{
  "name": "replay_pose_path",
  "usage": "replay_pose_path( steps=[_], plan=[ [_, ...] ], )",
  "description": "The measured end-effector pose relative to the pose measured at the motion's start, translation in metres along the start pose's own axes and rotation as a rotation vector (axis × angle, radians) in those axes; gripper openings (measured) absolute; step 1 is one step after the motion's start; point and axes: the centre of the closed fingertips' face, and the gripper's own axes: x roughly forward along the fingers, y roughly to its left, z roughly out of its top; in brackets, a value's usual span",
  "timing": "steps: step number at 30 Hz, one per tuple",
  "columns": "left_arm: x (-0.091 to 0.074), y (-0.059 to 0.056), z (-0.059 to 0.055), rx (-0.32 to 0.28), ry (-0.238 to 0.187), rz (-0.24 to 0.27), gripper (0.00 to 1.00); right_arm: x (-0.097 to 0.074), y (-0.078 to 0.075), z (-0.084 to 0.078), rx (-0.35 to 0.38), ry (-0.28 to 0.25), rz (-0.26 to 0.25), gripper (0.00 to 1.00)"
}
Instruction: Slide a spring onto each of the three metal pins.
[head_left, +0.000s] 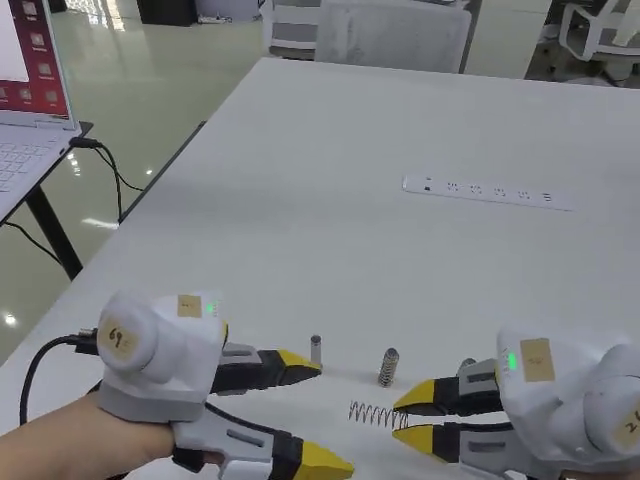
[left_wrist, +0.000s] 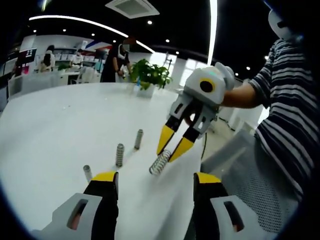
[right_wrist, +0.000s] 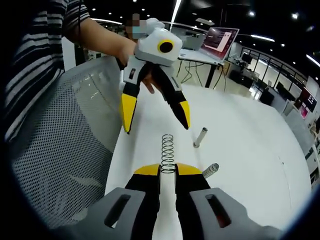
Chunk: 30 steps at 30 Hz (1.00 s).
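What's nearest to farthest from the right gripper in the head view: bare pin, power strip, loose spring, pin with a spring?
From the right gripper:
1. loose spring, in its jaws
2. pin with a spring, just beyond
3. bare pin, farther left
4. power strip, far back

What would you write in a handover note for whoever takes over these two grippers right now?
Left gripper: open, holding nothing, close to the bare pin.
Right gripper: shut on one end of the loose spring.
Done: the middle pin and the far pin already appear to carry springs.
Left: bring the loose spring to the bare pin and slide it on.
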Motion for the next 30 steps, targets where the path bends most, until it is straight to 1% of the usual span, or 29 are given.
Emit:
replay_pose_path(
  steps=[2, 5, 7, 9, 11, 13, 17, 19, 20, 22, 24, 26, 28, 30],
  plan=[
    [0.004, -0.001, 0.004, 0.004, -0.009, -0.004, 0.53, -0.001, 0.002, 0.001, -0.016, 0.001, 0.005, 0.08],
    [0.008, -0.002, 0.006, 0.006, -0.016, -0.02, 0.45, -0.002, 0.004, 0.002, -0.031, 0.0, 0.011, 0.08],
    [0.011, -0.005, 0.008, 0.006, -0.02, -0.036, 0.38, -0.003, 0.005, 0.003, -0.032, -0.001, 0.012, 0.08],
    [0.013, -0.006, 0.009, 0.014, -0.023, -0.039, 0.35, -0.004, 0.007, 0.005, -0.041, -0.007, 0.014, 0.08],
    [0.015, -0.007, 0.009, 0.03, -0.016, -0.044, 0.33, -0.005, 0.007, 0.007, -0.038, -0.016, 0.015, 0.08],
    [0.016, -0.009, 0.008, 0.03, -0.01, -0.061, 0.28, -0.006, 0.007, 0.008, -0.043, -0.021, 0.012, 0.08],
    [0.018, -0.015, 0.007, 0.052, -0.003, -0.09, 0.12, -0.007, 0.005, 0.008, -0.041, -0.022, 0.009, 0.08],
    [0.019, -0.016, 0.007, 0.07, -0.003, -0.091, 0.06, -0.008, 0.005, 0.007, -0.04, -0.02, 0.007, 0.08],
    [0.02, -0.016, 0.007, 0.07, -0.003, -0.091, 0.06, -0.008, 0.006, 0.006, -0.043, -0.017, 0.009, 0.08],
    [0.022, -0.017, 0.005, 0.089, -0.001, -0.107, 0.05, -0.009, 0.006, 0.004, -0.045, -0.012, 0.01, 0.08],
    [0.025, -0.02, 0.003, 0.103, 0.009, -0.131, 0.04, -0.009, 0.007, 0.001, -0.046, -0.006, 0.01, 0.08],
    [0.029, -0.02, -0.001, 0.119, 0.024, -0.138, 0.03, -0.009, 0.007, -0.003, -0.04, -0.001, 0.013, 0.07],
    [0.031, -0.021, -0.001, 0.118, 0.029, -0.15, 0.02, -0.009, 0.008, -0.006, -0.038, 0.01, 0.014, 0.07],
    [0.033, -0.022, -0.002, 0.137, 0.038, -0.159, 0.02, -0.009, 0.008, -0.008, -0.043, 0.017, 0.01, 0.08]
  ],
)
